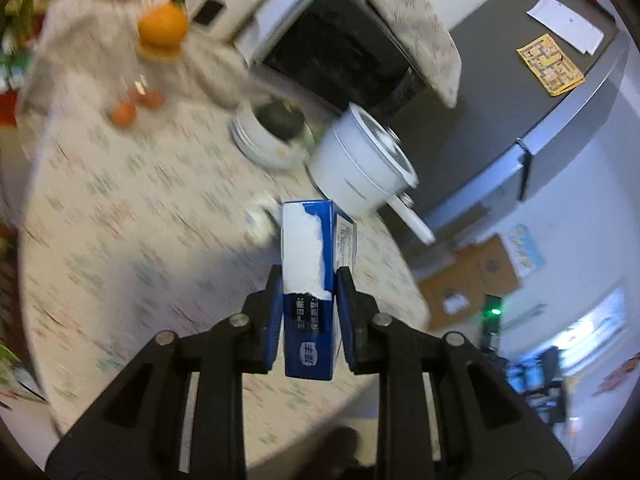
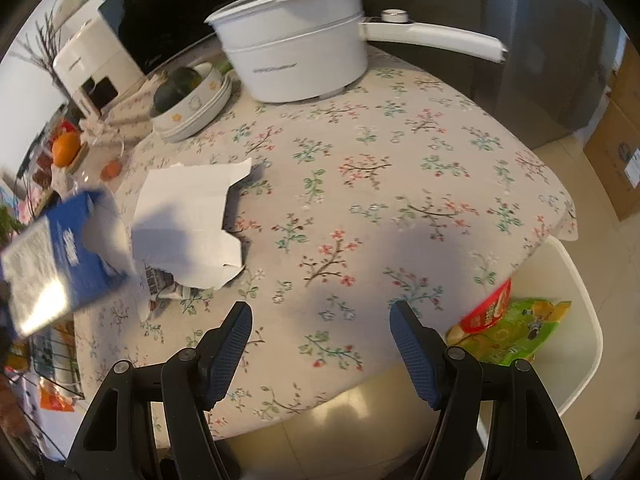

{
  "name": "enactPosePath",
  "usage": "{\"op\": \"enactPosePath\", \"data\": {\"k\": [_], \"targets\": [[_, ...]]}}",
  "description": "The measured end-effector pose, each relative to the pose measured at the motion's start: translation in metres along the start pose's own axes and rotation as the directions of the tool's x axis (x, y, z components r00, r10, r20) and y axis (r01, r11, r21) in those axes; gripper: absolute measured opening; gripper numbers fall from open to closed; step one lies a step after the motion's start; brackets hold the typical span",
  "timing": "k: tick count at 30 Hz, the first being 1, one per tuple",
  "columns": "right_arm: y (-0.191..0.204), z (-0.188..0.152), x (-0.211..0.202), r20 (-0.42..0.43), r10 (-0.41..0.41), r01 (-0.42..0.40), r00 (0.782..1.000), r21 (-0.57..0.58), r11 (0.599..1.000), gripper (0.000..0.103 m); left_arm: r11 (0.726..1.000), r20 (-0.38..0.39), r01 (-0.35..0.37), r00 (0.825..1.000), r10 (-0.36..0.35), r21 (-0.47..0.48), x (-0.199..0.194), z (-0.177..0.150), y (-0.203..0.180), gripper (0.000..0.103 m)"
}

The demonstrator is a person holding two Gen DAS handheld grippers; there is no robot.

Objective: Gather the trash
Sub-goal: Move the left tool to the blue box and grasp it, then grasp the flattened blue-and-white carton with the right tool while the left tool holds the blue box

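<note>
**Blue carton gripped and off the table; paper scrap left to gather**

At the left edge of the right wrist view the blue carton [image 2: 60, 252] hangs tilted and blurred above the floral tablecloth [image 2: 400, 184], clear of its surface. Just right of it, in the left-centre of the frame, a torn white paper sheet [image 2: 188, 220] lies flat on the cloth, with a crumpled printed wrapper [image 2: 160, 286] peeking out from under its lower edge. Lower centre, the right gripper [image 2: 320, 350] hovers over bare cloth with its jaws spread wide and nothing between them. A white pot [image 2: 296, 52] stands at the top, well apart from the scraps.

In the left wrist view the left gripper [image 1: 308, 316] sits at lower centre, its blue pads clenched on the carton's two narrow sides near the bottom end, the jaws settled after closing.

The grip looks low on a tall, light box, so the carton could swing. Carrying it smoothly and keeping the squeeze gentle enough not to crush it seems wise. The right gripper is best placed to pinch the paper at its raised, torn edge, where the sheet seems to stand slightly off the cloth.
</note>
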State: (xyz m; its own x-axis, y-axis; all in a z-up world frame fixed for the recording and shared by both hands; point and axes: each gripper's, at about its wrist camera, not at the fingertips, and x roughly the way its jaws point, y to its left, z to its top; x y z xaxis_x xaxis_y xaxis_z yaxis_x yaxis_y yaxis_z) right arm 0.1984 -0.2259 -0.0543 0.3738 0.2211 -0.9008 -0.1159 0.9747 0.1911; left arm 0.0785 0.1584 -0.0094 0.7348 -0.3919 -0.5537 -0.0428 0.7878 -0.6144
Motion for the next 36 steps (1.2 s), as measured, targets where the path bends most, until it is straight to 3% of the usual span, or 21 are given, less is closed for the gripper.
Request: {"op": "enactPosePath", "data": {"k": [4,8,12,18,26,28,32,35,36], "targets": [[0.033,0.008,0.01,0.001,0.031,-0.031,1.0,-0.016,0.999,0.073,0.986,0.073,-0.143,0.988,0.137,0.08,-0.003,0.01,0.0,0.027],[0.076,0.017,0.023,-0.004,0.071,-0.071,0.997,-0.052,0.996,0.073,0.966,0.121,-0.247,0.964,0.238,0.071,-0.008,0.02,0.014,0.027],[0.12,0.025,0.044,-0.021,0.101,-0.102,0.995,-0.084,0.991,0.073,0.96,0.123,-0.276,0.956,0.268,0.051,-0.013,0.025,0.027,0.027],[0.163,0.038,0.067,0.006,0.081,-0.079,0.997,-0.121,0.99,0.073,0.958,0.092,-0.288,0.954,0.286,0.01,-0.01,0.028,0.042,0.027],[0.206,0.046,0.093,0.089,-0.039,0.057,0.995,-0.215,0.975,0.072,0.95,0.085,-0.312,0.947,0.31,0.007,-0.008,0.027,0.041,0.027],[0.208,0.046,0.097,0.106,-0.07,0.093,0.992,-0.227,0.969,0.067,0.948,0.084,-0.317,0.945,0.315,0.011,-0.007,0.027,0.041,0.027],[0.204,0.047,0.095,0.119,-0.095,0.121,0.988,-0.236,0.964,0.046,0.948,0.076,-0.317,0.946,0.315,0.016,-0.005,0.026,0.041,0.027],[0.196,0.048,0.083,0.136,-0.102,0.134,0.985,-0.245,0.96,0.018,0.949,0.073,-0.316,0.947,0.314,0.018,-0.004,0.026,0.04,0.027],[0.194,0.048,0.078,0.146,-0.106,0.14,0.984,-0.246,0.959,0.014,0.949,0.072,-0.314,0.947,0.312,0.019,-0.004,0.025,0.039,0.027]]}}
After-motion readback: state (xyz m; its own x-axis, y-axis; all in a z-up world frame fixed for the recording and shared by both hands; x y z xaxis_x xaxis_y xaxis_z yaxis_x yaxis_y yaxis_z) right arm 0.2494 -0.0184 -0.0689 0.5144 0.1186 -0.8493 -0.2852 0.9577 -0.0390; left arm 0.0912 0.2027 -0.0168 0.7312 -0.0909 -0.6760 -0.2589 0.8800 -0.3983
